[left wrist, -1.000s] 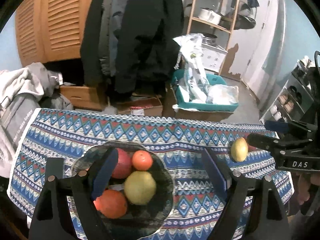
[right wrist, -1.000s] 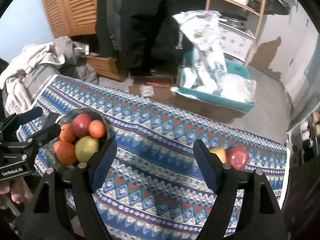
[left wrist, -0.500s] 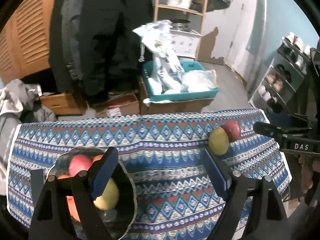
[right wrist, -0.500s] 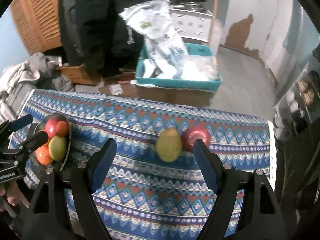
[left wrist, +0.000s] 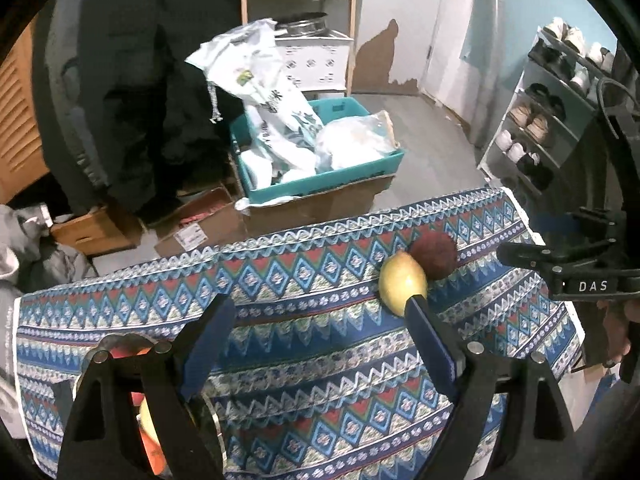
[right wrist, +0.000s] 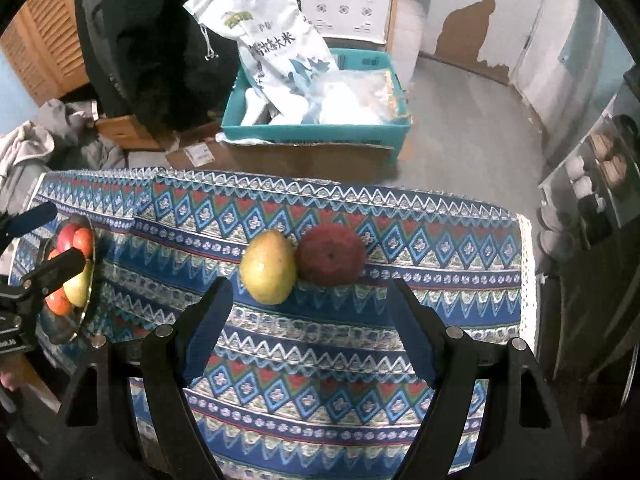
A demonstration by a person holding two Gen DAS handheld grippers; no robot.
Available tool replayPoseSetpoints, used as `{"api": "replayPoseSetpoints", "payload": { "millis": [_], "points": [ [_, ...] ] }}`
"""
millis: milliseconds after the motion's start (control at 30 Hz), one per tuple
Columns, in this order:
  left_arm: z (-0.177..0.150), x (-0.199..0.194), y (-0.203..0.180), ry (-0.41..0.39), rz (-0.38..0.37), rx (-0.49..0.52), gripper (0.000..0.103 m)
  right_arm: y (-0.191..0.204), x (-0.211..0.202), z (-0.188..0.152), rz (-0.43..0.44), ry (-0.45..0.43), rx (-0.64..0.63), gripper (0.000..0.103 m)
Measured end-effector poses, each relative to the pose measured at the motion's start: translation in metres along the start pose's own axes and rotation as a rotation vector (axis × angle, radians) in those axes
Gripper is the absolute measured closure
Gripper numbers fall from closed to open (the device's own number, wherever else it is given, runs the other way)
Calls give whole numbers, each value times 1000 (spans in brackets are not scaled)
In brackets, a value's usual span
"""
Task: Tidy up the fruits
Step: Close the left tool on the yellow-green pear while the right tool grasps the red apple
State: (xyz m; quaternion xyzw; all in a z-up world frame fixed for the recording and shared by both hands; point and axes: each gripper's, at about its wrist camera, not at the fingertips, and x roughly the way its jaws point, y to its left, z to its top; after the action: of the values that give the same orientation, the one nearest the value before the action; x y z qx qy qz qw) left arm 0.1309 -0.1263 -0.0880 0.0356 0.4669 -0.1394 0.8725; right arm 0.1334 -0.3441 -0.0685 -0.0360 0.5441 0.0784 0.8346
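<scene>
Swung rightward since a second ago: right claw [right wrist: 308, 312] wide and empty, now framing yellow-green pear [right wrist: 269, 267] at twelve o'clock, touching dark red apple [right wrist: 331, 255] on patterned counter [right wrist: 360, 380]. Left claw [left wrist: 320, 336] likewise wide, empty; dark glass fruit bowl [right wrist: 86, 280] at nine o'clock. Probably fetching next.

Both hand-held grippers now nearer the pear [right wrist: 267, 268], seemingly farther from the bowl [right wrist: 86, 280].

A smooth, glossy yellow pear [right wrist: 267, 268] and a matt, rough dark-red round fruit [right wrist: 331, 254] are lying on patterned woven cloth [right wrist: 360, 344].
</scene>
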Motion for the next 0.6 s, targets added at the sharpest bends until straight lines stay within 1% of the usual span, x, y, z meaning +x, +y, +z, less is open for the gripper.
{"api": "replayPoseSetpoints", "payload": {
  "millis": [133,267,333,433,600],
  "points": [
    [9,21,-10,28,-9,12,14,-17,9,12,-9,13,-15,24],
    [14,46,-26,60,-5,53,14,-39,29,20,11,31,12,24],
    [16,61,-34,81,-18,56,14,-48,39,19,11,36,37,24],
    [18,83,-43,112,-48,35,14,-61,58,13,22,60,83,24],
    [14,115,-59,158,-81,22,14,-77,83,1,20,93,148,24]
  ]
}}
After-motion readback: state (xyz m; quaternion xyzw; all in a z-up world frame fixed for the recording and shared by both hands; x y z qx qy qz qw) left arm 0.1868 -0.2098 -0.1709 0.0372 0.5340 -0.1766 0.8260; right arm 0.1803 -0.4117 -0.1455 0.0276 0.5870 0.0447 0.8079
